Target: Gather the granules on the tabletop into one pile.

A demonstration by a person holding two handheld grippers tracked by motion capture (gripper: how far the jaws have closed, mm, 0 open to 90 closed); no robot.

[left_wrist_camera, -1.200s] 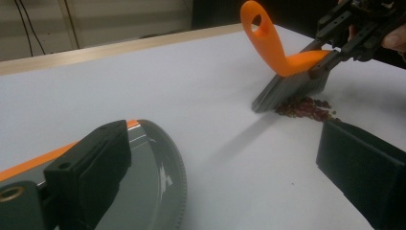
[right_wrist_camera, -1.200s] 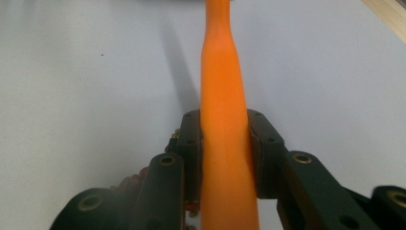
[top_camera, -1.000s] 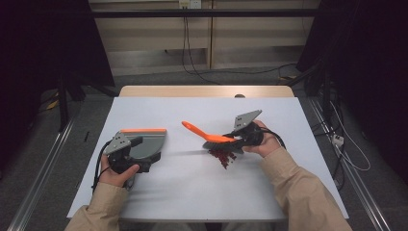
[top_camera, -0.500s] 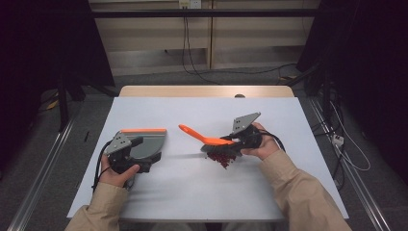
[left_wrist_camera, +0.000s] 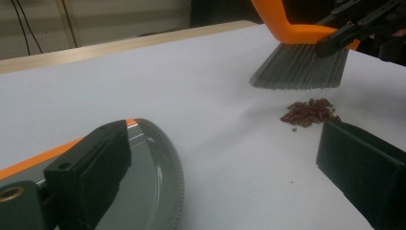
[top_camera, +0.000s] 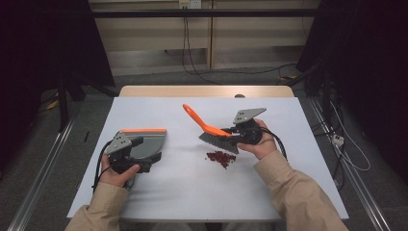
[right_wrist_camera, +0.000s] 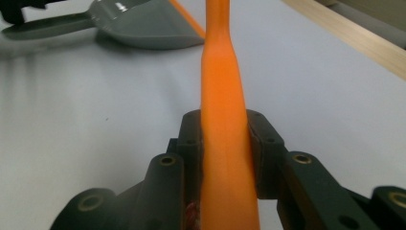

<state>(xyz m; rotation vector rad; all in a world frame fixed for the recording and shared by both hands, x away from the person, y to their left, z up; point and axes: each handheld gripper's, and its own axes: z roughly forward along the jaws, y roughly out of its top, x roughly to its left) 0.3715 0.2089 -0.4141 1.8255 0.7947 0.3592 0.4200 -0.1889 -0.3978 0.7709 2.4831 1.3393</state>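
Hand-held gripper [top_camera: 230,136] holds brush [top_camera: 211,130] over white table [top_camera: 192,192].

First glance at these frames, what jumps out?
The orange hand brush, clamped in the right gripper right of the table's middle, its grey bristles lifted off the white table. Next, the small pile of dark red bits just in front of the bristles. At left lies the grey dustpan by the left gripper.
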